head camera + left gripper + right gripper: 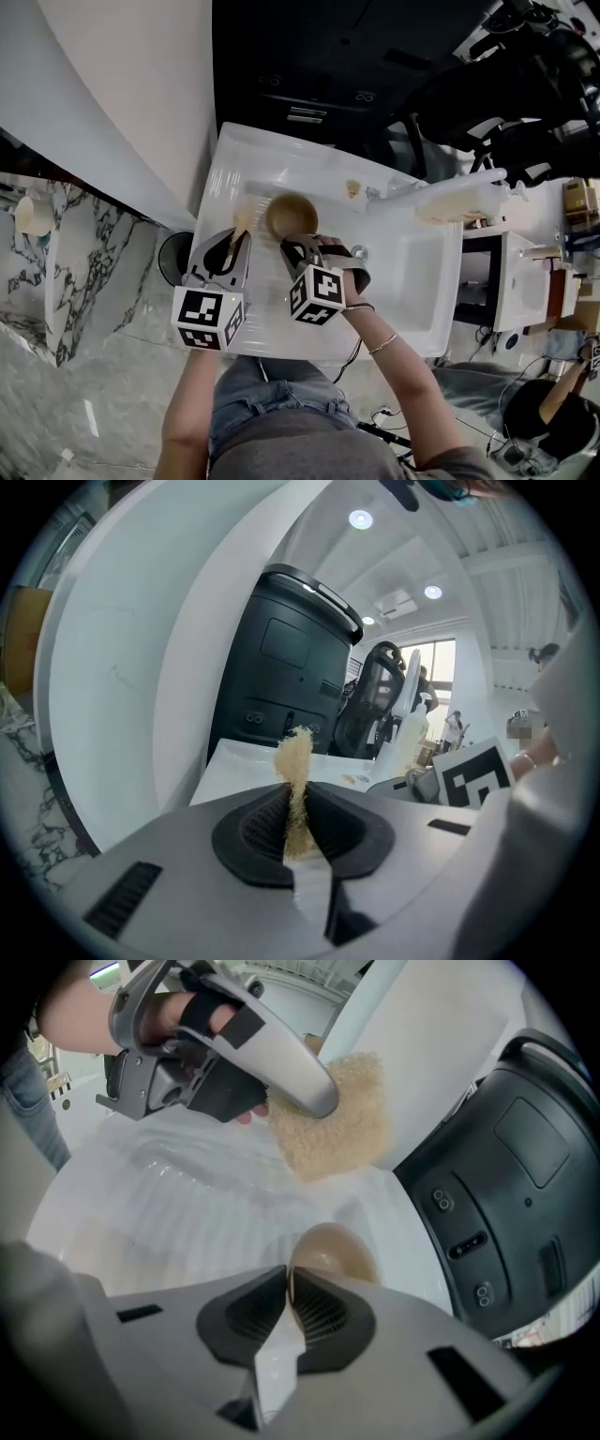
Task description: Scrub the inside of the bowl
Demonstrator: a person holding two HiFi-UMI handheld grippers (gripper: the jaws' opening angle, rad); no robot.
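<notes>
Left gripper (295, 803) has its jaws pressed together on a yellow scrub pad (296, 761). Seen edge-on in that gripper's own view, the pad stands upright between the jaws with its free end poking out past the tips. The right gripper view shows the pad's (333, 1119) broad, rough face. Its long axis runs straight on from the left gripper's jaws, over the ridged part of the white sink (178, 1194).

The right gripper (289, 1288) has its jaws closed thinly on the near rim of the tan bowl (330, 1251), which swells out beyond the tips. From the head view the bowl (292, 216) is a round shape over the left part of the sink (412, 272), with its mouth turned up toward the camera. The pad (242, 221) is just to the bowl's left and points at its rim. Whether pad and bowl touch cannot be told.
</notes>
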